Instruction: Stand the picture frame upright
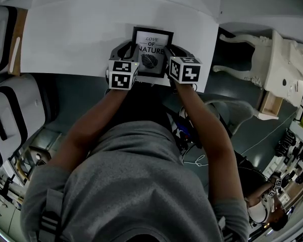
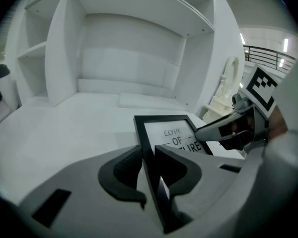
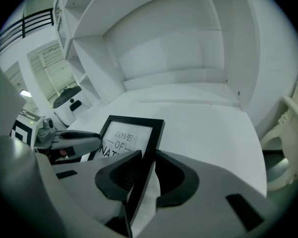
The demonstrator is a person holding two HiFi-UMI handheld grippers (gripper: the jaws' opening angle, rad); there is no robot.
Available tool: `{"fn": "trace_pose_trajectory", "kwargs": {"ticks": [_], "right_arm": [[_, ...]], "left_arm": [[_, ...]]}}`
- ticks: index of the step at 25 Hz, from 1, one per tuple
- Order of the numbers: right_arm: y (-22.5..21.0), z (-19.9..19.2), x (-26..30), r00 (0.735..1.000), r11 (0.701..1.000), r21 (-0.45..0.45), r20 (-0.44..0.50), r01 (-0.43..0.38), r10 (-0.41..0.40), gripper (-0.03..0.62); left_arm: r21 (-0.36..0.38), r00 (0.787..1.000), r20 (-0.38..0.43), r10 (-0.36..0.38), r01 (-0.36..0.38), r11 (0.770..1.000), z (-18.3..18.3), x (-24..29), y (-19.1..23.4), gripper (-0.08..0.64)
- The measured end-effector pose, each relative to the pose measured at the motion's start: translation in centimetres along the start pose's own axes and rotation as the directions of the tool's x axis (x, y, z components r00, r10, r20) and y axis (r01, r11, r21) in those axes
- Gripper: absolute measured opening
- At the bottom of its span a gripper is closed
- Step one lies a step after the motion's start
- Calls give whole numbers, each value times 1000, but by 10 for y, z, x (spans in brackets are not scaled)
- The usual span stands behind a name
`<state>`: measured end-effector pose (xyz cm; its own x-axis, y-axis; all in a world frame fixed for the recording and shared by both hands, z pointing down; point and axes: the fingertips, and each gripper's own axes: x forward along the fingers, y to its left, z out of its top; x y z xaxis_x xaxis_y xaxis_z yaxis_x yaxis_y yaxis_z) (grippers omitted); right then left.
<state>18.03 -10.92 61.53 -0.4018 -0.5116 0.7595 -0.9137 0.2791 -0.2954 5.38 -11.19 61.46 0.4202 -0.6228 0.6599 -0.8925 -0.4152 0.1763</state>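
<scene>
You have the black-rimmed rectangular picture frame [image 1: 152,49], leaf print facing up, low over the front edge of the white desk top [image 1: 70,39]. The left gripper [image 2: 148,168] is clamped on its left rail and the right gripper [image 3: 145,170] on its right rail. The raising step appears to be in hand. Next, tip the top edge up evenly and seat the bottom rail squarely before letting go.
</scene>
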Motion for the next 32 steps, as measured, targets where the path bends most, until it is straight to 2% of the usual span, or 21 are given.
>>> {"fn": "trace_pose_trajectory", "kwargs": {"ticks": [8, 16, 25, 32], "right_arm": [[5, 34, -13, 994, 999, 27, 110, -20, 17, 95], [12, 70, -31, 980, 998, -52, 198, -23, 33, 95], [27, 112, -55, 955, 990, -138, 289, -27, 66, 95], [35, 138, -83, 928, 989, -146, 362, -33, 84, 95]], "left_arm": [[20, 992, 125, 32, -35, 999, 42, -16, 5, 75], [36, 975, 217, 47, -56, 998, 74, -32, 4, 75], [26, 937, 347, 43, -55, 998, 114, -54, 10, 75], [71, 901, 433, 35, -73, 995, 151, -82, 1, 75]]}}
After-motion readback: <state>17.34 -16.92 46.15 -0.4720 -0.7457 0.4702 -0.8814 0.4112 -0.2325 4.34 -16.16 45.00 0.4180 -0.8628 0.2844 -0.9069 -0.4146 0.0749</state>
